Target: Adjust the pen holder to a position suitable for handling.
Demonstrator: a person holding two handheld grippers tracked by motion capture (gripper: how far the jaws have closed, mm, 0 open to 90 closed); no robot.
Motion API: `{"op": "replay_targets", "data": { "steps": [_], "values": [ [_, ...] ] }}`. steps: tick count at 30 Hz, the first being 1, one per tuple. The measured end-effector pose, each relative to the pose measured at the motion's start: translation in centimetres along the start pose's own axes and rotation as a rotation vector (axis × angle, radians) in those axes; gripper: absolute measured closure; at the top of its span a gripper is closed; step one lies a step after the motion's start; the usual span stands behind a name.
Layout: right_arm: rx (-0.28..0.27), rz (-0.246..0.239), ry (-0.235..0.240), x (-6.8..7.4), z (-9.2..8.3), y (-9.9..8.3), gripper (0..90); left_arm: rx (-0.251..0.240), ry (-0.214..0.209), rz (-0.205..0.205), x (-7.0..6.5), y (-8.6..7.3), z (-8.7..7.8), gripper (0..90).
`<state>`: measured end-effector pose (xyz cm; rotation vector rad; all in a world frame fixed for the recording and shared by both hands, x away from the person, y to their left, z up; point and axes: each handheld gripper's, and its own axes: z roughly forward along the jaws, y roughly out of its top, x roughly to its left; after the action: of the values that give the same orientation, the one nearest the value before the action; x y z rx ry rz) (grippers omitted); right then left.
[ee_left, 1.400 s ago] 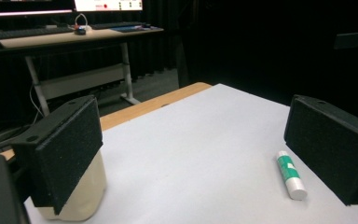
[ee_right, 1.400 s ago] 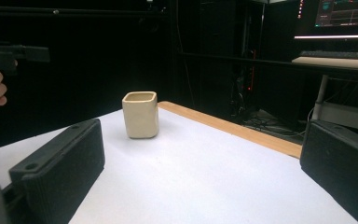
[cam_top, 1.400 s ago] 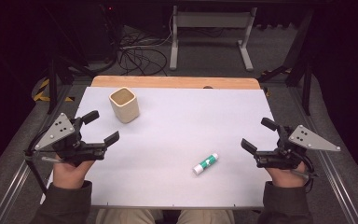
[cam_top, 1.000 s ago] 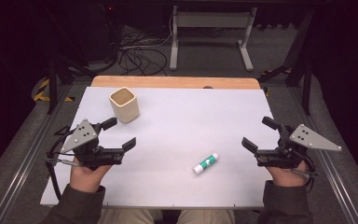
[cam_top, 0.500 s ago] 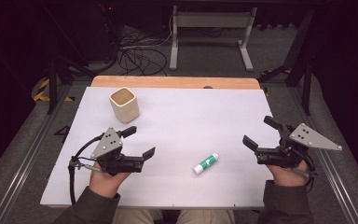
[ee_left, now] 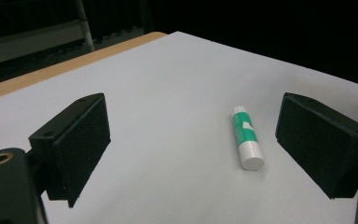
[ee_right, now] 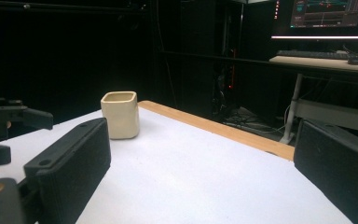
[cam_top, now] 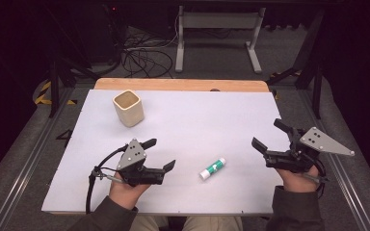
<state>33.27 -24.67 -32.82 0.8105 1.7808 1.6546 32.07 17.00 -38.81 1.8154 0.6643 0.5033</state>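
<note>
White-and-green cylindrical glue stick point(cam_top: 212, 168) lies flat on the white-topped counter with a wooden far edge point(cam_top: 197, 115), between the two tools, nearer the left one. In the high view its long axis runs diagonally: white cap end toward the near-left, other white end toward the far-right, green label band in the middle. Left tool point(cam_top: 158, 155), black two-jaw with a grey three-cornered plate on top, is held in the person's left hand point(cam_top: 127, 186) over the near-left part of the counter; jaws spread wide, nothing between them, pointing right toward the glue stick, which sits just beyond the jaw tips, not touching. In the left tool's own view the glue stick point(ee_left: 246, 137) lies ahead between the two black pads, closer to the right-side pad, long axis running roughly away from the camera, wide flat white end nearest. Right tool point(cam_top: 271, 135), same build, held in the right hand point(cam_top: 297, 174) at the counter's right edge; jaws spread apart, empty, pointing left and slightly away; glue stick is well to its left. Cream square-sided ceramic cup point(cam_top: 128, 108) stands upright, open top up, on the far-left part of the counter, well beyond the left tool. In the right tool's view the cup point(ee_right: 120, 114) shows ahead, above the left-side pad, with the left tool point(ee_right: 9, 128) at the picture's left edge.
</note>
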Motion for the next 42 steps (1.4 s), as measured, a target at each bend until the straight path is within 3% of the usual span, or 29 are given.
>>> {"op": "replay_targets", "data": {
  "steps": [7, 23, 32, 42],
  "values": [
    [0.010, -0.015, -0.002, 0.2, 0.1, 0.0, 6.4, 0.028, -0.027, -0.009, -1.0, -0.7, 1.7, 11.0],
    [0.014, -0.016, -0.002, 0.4, 0.1, 0.1, 7.5, 0.080, -0.038, -0.009, -2.8, -1.9, 4.8, 14.0],
    [0.014, -0.014, -0.006, 0.3, 0.0, 0.1, 7.6, 0.144, -0.036, 0.010, -4.2, -2.5, 6.9, 18.6],
    [0.029, -0.008, -0.013, 0.4, 0.1, 0.1, 7.6, 0.209, -0.040, 0.001, -5.1, -3.1, 8.7, 24.4]
  ]
}}
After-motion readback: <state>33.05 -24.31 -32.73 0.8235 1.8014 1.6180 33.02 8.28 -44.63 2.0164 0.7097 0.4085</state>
